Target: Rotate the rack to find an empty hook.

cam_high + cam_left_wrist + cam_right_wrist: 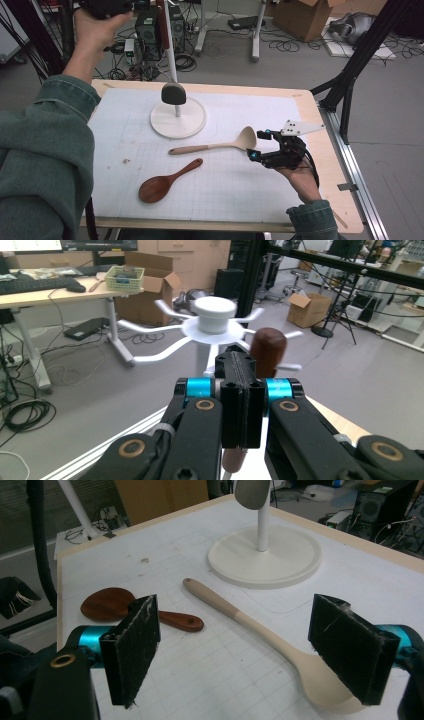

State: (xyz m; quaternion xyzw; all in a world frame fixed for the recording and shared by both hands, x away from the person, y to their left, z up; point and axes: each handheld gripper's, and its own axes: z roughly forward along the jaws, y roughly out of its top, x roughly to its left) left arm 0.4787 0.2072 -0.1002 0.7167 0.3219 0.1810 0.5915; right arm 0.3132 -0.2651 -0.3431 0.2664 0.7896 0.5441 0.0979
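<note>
The left gripper (239,390), fingers clamped on a brown-handled utensil (267,351), was hanging it on the rack (214,315), while the right gripper (250,650), fingers wide, waited to grasp the pale ladle (260,625) toward 12 o'clock.

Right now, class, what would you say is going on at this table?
A person works with a gripper in each hand, hanging kitchen utensils on a white rack. The left gripper, jaws shut, is raised at the rack's top hooks beside a dark brown handle there. A grey utensil already hangs lower down. The right gripper rests open over the bowl of a pale wooden ladle lying on the mat. A dark wooden spoon lies untouched nearer the person.
</note>
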